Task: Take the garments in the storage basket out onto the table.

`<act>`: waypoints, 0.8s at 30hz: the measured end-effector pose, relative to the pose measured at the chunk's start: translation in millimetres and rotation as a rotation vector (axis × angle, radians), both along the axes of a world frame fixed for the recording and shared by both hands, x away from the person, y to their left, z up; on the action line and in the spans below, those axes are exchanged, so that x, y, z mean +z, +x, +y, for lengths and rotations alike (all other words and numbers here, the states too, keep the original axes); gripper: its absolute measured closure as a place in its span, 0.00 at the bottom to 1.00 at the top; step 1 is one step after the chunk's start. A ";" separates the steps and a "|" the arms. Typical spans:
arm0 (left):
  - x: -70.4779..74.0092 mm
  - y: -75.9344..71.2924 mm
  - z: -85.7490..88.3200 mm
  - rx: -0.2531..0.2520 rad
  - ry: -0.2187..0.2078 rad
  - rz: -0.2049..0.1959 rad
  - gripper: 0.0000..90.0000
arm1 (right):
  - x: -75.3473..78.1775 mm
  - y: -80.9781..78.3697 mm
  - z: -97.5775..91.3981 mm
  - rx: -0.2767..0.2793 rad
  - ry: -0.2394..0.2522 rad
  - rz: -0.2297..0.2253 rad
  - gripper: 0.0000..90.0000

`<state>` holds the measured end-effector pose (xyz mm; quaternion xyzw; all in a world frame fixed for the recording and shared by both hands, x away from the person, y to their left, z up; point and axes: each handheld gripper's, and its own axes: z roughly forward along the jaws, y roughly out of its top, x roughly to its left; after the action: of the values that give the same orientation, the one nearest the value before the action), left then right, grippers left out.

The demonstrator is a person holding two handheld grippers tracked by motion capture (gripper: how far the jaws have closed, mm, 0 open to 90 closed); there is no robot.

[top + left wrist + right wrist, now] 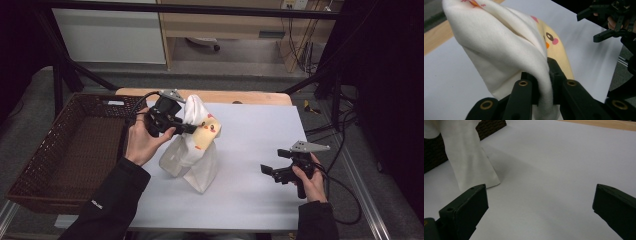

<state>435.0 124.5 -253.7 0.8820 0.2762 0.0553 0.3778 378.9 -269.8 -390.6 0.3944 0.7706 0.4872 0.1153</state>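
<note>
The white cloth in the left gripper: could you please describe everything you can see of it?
The white cloth looks like soft fleece, cream-white, with a yellow panel printed with a cartoon face: dark eye, pink cheek, orange beak. The left gripper is shut on a fold near its top and holds it up, so it hangs in loose folds. Its lower edge rests on the white table cover, right of the wicker basket.

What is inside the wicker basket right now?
The brown wicker basket left of the white sheet looks empty: bare woven floor. The person's left forearm covers its near right corner, so that part can't be checked.
</note>
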 end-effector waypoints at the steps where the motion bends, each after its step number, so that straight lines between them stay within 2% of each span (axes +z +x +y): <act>1: -5.0 0.6 -1.2 0.000 0.008 0.007 0.91 | -0.1 0.0 0.0 0.001 -0.003 0.000 0.01; 12: -31.6 -2.8 -6.4 0.008 0.024 0.023 0.91 | -0.4 0.2 0.6 0.000 -0.003 0.001 0.01; 19: -53.5 -3.6 -9.7 0.014 0.026 0.054 0.90 | -0.6 0.2 0.8 0.000 -0.003 0.001 0.01; 22: -62.0 -4.1 -10.3 0.014 0.018 0.072 0.86 | -0.4 0.2 0.6 0.000 -0.003 0.002 0.01; 24: -66.0 -4.6 -10.4 0.017 0.011 0.076 0.79 | -0.4 0.1 0.6 0.001 -0.003 0.001 0.01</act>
<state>430.4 114.1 -319.7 0.8832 0.2976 0.0265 0.3614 379.0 -269.2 -391.0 0.3942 0.7714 0.4860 0.1152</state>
